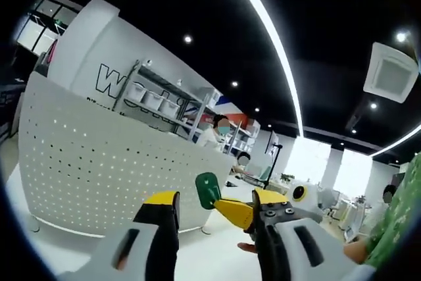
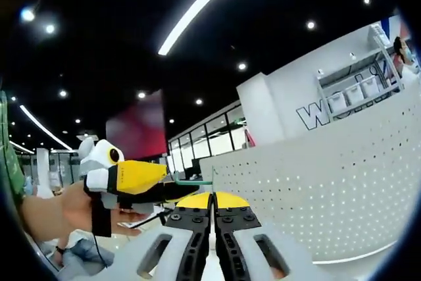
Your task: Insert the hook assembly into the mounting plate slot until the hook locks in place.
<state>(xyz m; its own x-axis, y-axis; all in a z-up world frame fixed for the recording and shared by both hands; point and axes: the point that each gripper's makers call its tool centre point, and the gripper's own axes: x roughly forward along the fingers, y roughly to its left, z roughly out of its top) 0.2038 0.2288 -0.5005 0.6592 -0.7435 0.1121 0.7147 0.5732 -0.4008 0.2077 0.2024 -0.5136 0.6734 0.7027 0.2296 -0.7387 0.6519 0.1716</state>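
- Your right gripper [image 2: 212, 197] is clenched on the green hook assembly [image 1: 208, 189], which is held in the air short of the white perforated mounting plate [image 1: 85, 156], probably so you can line it up with a slot.
- Your left gripper [image 1: 216, 197] is released, jaws well apart (free to steady the work).
- White bins [image 1: 154, 100] sit on the far shelf; I cannot tell what is in them.
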